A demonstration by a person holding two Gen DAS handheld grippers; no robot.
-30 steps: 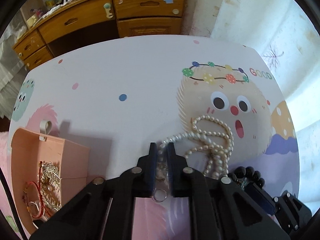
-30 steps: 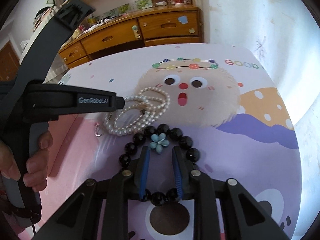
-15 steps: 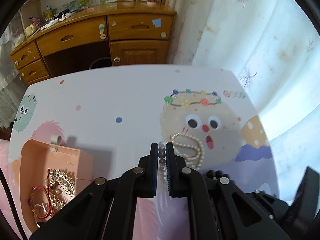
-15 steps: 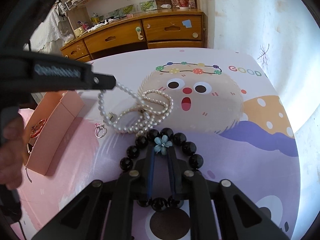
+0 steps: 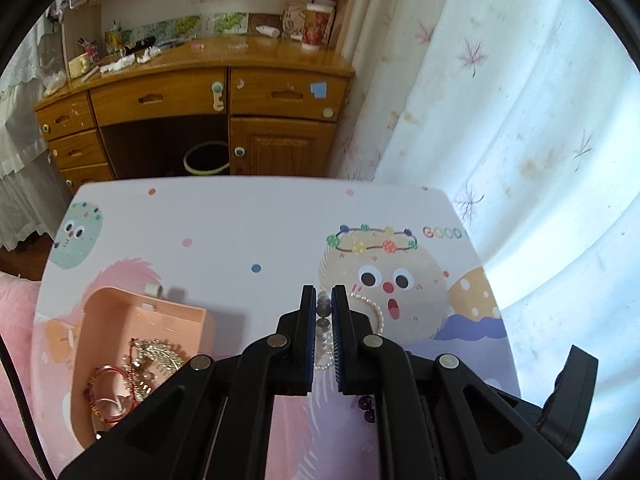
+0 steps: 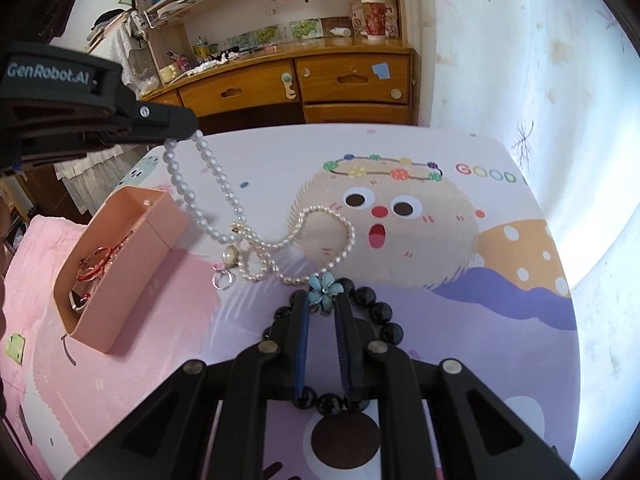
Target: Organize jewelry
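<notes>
My left gripper [image 5: 324, 300] is shut on a white pearl necklace [image 5: 323, 312] and holds it high above the table. In the right wrist view the left gripper [image 6: 192, 130] shows at upper left with the pearl necklace [image 6: 200, 208] hanging from it, its lower loops still on the table. My right gripper [image 6: 323, 300] is shut on the blue flower of a black bead bracelet [image 6: 384, 320] that lies on the table. A pink jewelry box [image 5: 120, 320] stands open at the left and holds red and gold pieces; it also shows in the right wrist view [image 6: 132, 248].
A small silver ring [image 6: 222, 280] lies by the necklace's pendant. The table [image 5: 224, 232] has a cartoon-print cover. A wooden desk [image 5: 192, 104] with drawers stands behind it, and a curtain [image 5: 500, 120] hangs at the right.
My left gripper has risen with the pearl necklace, lifting most of it off the table. My right gripper has closed on the bracelet's blue flower.
</notes>
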